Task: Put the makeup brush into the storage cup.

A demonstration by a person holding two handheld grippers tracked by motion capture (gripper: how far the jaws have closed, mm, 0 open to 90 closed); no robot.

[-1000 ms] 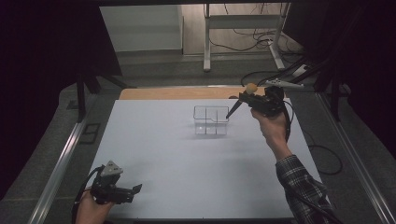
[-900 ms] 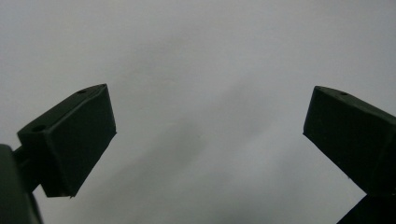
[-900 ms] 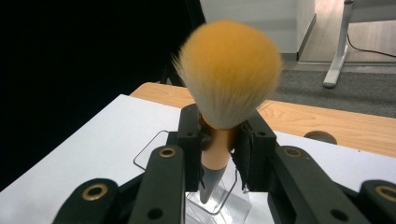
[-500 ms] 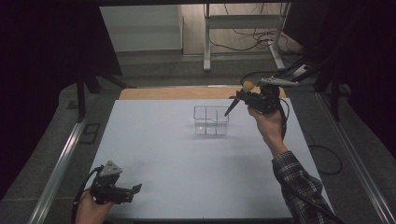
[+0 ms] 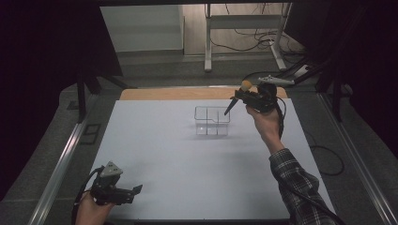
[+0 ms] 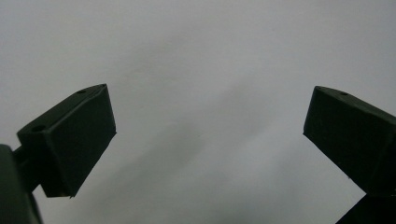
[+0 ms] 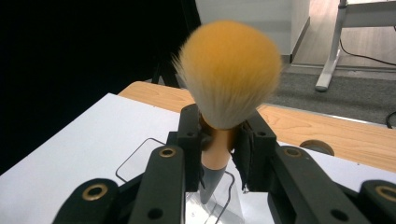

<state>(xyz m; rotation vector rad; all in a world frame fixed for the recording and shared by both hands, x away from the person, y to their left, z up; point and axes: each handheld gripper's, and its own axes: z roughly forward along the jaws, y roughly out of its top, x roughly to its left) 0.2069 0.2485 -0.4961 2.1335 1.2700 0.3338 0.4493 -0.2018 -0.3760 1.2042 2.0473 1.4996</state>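
Above the clear organizer's right rim: brush held, not yet deposited.

Clamped at its orange ferrule between the jaws of the right gripper (image 7: 219, 154), the makeup brush (image 7: 227, 74) stands bristles up, its dark tapered handle pointing down and left toward the clear compartmented organizer (image 5: 212, 121) at the far middle of the white table (image 5: 169, 164). From the high view the handle tip hangs over the organizer's right side; whether it has entered a compartment cannot be told. Judged status: pickup and carry are complete; lowering the handle into a compartment and letting go remain. At the near left corner the left gripper (image 5: 130, 193) rests low by the table with its jaws spread and nothing between them, taking no part in the placement.
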